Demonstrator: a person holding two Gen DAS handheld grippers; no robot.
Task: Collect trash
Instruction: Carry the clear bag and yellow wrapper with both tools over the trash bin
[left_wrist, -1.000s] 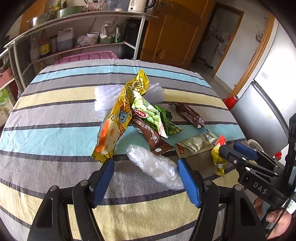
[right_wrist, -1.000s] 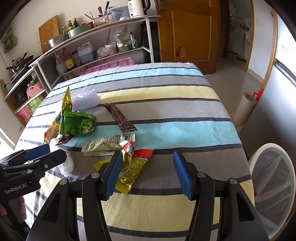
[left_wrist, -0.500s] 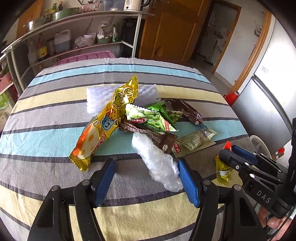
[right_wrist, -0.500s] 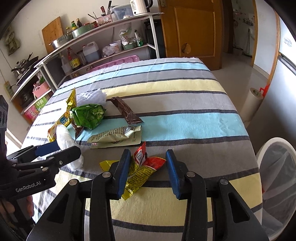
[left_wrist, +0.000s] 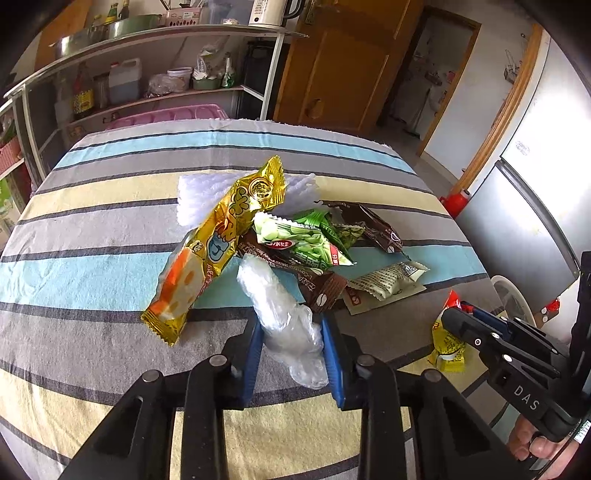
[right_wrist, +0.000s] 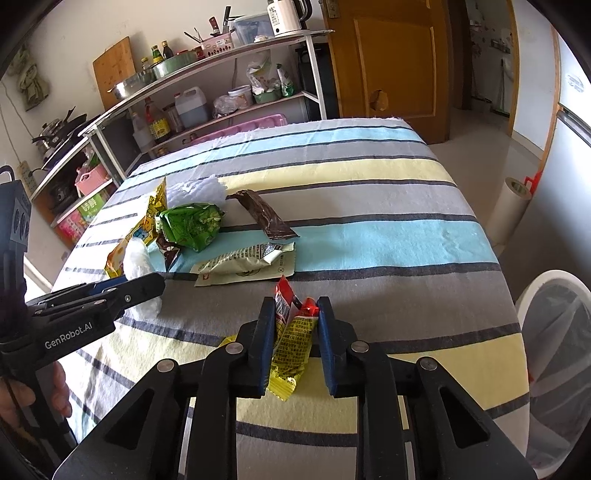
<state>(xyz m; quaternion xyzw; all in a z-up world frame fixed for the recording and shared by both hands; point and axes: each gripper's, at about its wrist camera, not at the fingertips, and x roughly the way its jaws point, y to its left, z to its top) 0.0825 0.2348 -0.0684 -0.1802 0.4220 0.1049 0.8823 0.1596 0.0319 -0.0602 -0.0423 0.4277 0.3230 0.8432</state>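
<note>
A crumpled clear plastic bag (left_wrist: 273, 295) lies on the striped tablecloth (left_wrist: 92, 266). My left gripper (left_wrist: 291, 325) is closing, and its blue pads press the bag from both sides. To the right, a yellow and red wrapper (right_wrist: 293, 339) stands pinched between the pads of my right gripper (right_wrist: 295, 310), whose jaws are also closing. A pile lies beyond: a gold snack wrapper (left_wrist: 218, 243), a green packet (left_wrist: 299, 240), brown wrappers (left_wrist: 376, 229), a beige packet (left_wrist: 388, 280) and white foam netting (left_wrist: 199, 195).
A white bin (right_wrist: 554, 350) with a clear liner stands on the floor off the table's right edge. Metal shelves (right_wrist: 221, 92) with bottles and bowls stand behind the table, beside a wooden door (right_wrist: 388, 55). A paper roll (right_wrist: 509, 206) stands on the floor.
Both grippers' jaws have closed from wide open. The left now squeezes the clear plastic bag; the right now pinches the yellow and red wrapper, which has crumpled upright.
</note>
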